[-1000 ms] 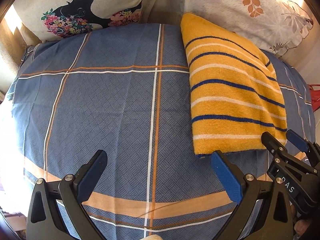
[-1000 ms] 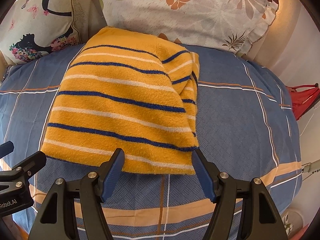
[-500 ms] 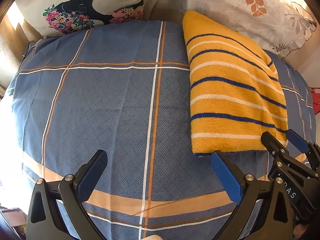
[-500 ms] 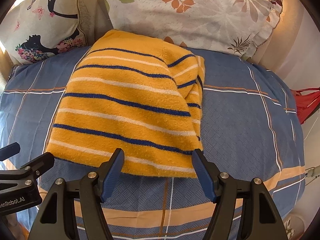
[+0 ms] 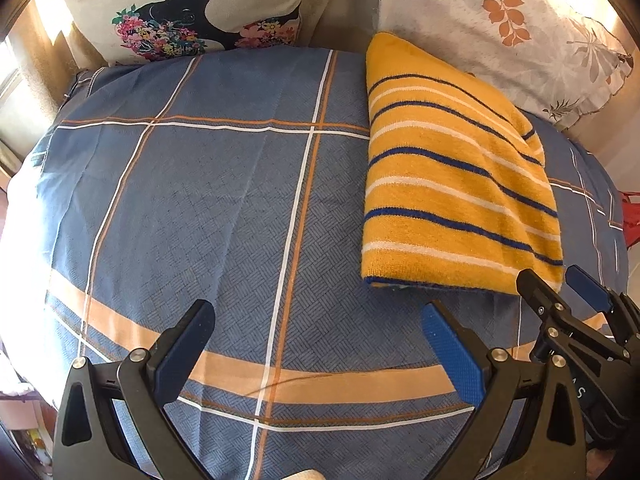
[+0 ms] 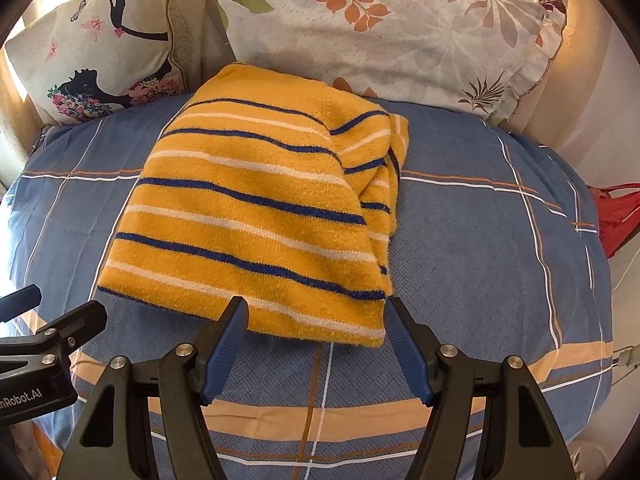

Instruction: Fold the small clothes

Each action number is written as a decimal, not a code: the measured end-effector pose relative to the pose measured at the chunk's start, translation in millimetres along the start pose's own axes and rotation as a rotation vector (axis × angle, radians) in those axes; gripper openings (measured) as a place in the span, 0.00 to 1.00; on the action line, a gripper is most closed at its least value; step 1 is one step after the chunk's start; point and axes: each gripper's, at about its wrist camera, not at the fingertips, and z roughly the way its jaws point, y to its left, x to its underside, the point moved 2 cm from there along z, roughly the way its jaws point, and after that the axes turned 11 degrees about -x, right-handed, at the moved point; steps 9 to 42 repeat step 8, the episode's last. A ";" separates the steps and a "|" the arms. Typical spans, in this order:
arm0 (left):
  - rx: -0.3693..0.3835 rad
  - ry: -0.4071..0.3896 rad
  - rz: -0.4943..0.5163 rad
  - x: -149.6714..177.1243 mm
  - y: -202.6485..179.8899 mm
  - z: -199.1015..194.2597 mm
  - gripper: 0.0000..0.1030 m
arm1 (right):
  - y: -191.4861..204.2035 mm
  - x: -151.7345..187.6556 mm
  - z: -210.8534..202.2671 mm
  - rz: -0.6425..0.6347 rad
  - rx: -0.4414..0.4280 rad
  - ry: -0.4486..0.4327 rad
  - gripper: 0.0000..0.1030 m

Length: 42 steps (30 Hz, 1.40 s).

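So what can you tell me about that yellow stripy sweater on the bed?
The yellow stripy sweater looks like soft, fuzzy knit, with dark blue and white stripes running across it. It lies folded on the blue checked bedspread, one sleeve tucked along its right side. Its far end rests against the leaf-print pillow. The right claw is open, just at its near hem; whether it touches is unclear. The left claw is open beside it, not touching.

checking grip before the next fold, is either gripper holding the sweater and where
Nothing is held. The left gripper and right gripper are both open, and the sweater lies free on the bed.
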 end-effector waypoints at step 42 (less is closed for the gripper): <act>-0.010 -0.032 -0.047 14.3 0.1 -15.0 1.00 | -6.3 9.4 -9.9 -0.029 -0.040 -0.009 0.72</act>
